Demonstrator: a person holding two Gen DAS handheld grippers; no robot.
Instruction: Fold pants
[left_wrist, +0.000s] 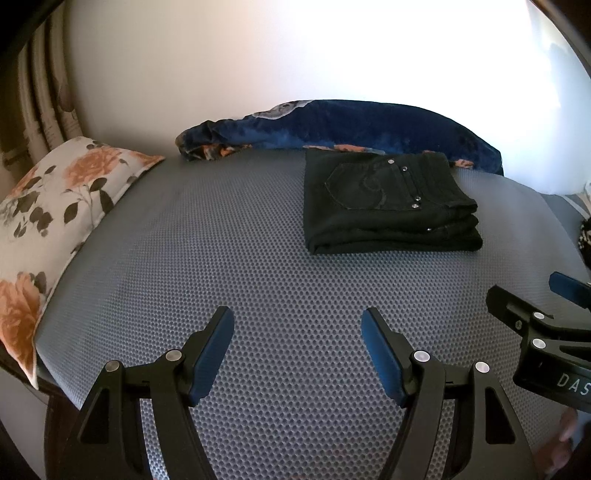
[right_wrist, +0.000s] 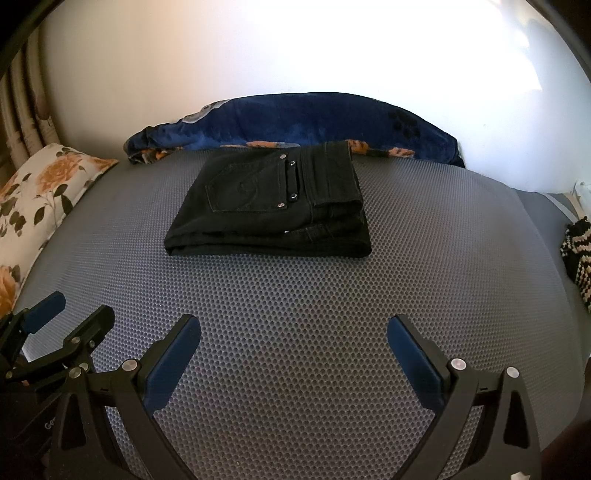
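Black pants (right_wrist: 269, 206) folded into a compact stack, back pocket up, on the grey dotted mat (right_wrist: 295, 332).
Blue blanket (right_wrist: 295, 122) bunched just behind them at the wall; floral pillow (left_wrist: 55, 221) at the mat's left edge. Left gripper (left_wrist: 297, 354) and right gripper (right_wrist: 293, 358) near side, well apart from pants; both jaws wide open, empty.

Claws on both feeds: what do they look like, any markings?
Both alike: the left claw and right claw have black angular linkage arms with round silver pivot pins and flat blue pads. White lettering, partly cut off, marks the right claw's body. No cables or sleeves show.
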